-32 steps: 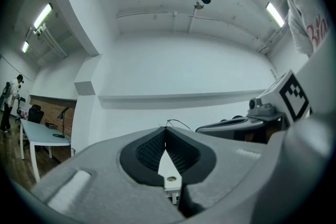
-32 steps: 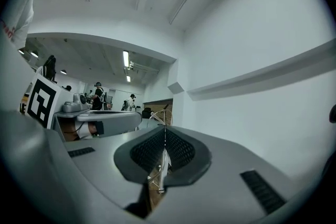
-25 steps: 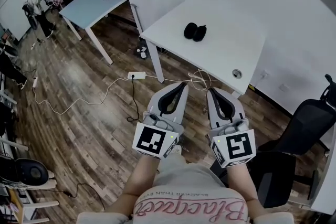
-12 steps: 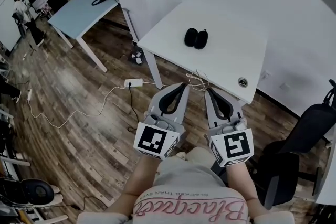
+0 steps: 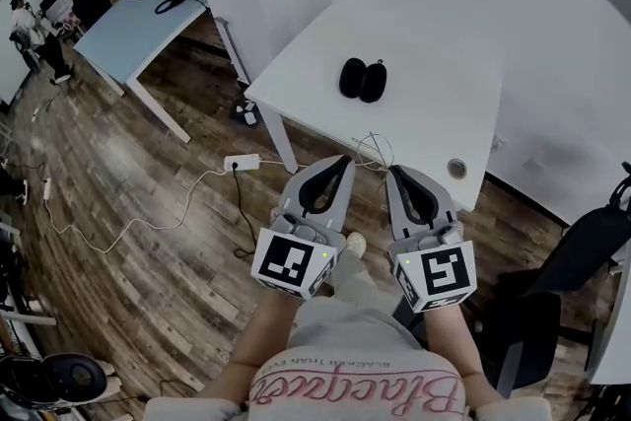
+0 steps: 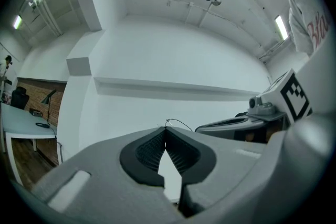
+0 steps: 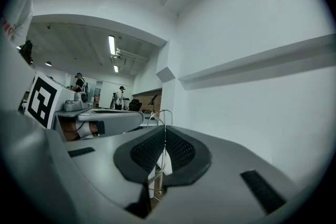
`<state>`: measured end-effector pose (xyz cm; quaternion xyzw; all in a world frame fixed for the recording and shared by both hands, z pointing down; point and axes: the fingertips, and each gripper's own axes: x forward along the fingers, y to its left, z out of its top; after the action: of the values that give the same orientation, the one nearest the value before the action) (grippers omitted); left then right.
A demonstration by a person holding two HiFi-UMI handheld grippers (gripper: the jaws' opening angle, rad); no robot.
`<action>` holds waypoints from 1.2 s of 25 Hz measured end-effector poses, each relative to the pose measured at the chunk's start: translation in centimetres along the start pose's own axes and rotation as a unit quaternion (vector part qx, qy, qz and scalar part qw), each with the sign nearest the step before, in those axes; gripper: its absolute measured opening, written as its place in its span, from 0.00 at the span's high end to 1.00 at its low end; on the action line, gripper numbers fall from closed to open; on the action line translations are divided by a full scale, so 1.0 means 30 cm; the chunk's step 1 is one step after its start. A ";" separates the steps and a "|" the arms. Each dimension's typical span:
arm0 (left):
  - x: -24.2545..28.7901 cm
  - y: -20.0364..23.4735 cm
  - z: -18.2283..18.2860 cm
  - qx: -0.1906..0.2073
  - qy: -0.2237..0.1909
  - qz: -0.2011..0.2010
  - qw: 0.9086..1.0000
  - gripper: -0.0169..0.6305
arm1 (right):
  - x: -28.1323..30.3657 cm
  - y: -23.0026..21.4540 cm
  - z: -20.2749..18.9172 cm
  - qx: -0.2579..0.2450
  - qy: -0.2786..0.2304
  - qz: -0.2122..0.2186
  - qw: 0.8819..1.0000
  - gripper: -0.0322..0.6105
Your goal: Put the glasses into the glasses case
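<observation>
On the white table (image 5: pixel 424 84) ahead lies a black thing of two rounded lobes side by side, probably the glasses case (image 5: pixel 361 79); from this distance I cannot make out the glasses. Both grippers are held low in front of the body, short of the table's near edge. My left gripper (image 5: pixel 343 160) is shut with nothing in it, its tips meeting in the left gripper view (image 6: pixel 166 128). My right gripper (image 5: pixel 394 171) is shut and empty too, pads closed together in the right gripper view (image 7: pixel 164 128).
A cable loop (image 5: pixel 373 151) hangs at the table's near edge beside a round grommet hole (image 5: pixel 455 169). A power strip (image 5: pixel 240 163) and cords lie on the wood floor. A pale desk (image 5: pixel 138 20) stands far left, a black office chair (image 5: pixel 592 242) at the right.
The white table and the black case have drifted a little nearer and lower in the head view. Both grippers stay shut, side by side in the same place.
</observation>
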<state>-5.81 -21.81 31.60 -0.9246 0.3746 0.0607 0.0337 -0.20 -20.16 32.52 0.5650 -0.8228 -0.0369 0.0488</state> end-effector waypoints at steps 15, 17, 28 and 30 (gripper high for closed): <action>0.410 0.301 -0.062 0.011 0.019 0.005 1.000 0.96 | 0.442 -0.284 0.012 0.026 -0.010 -0.003 1.000 0.93; 0.477 0.333 -0.075 0.013 0.023 0.003 1.000 0.96 | 0.502 -0.333 0.007 0.031 -0.007 -0.003 1.000 0.93; 0.701 0.490 -0.174 0.005 0.046 -0.001 0.999 0.96 | 0.724 -0.500 -0.078 0.052 0.020 -0.017 0.998 0.93; 0.730 0.515 -0.190 0.003 0.047 -0.007 0.999 0.96 | 0.758 -0.521 -0.102 0.057 0.028 -0.025 0.998 0.93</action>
<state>-0.49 -48.58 33.97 -0.9288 0.3699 0.0155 0.0191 6.54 -47.01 34.62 0.5881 -0.8075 0.0246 0.0386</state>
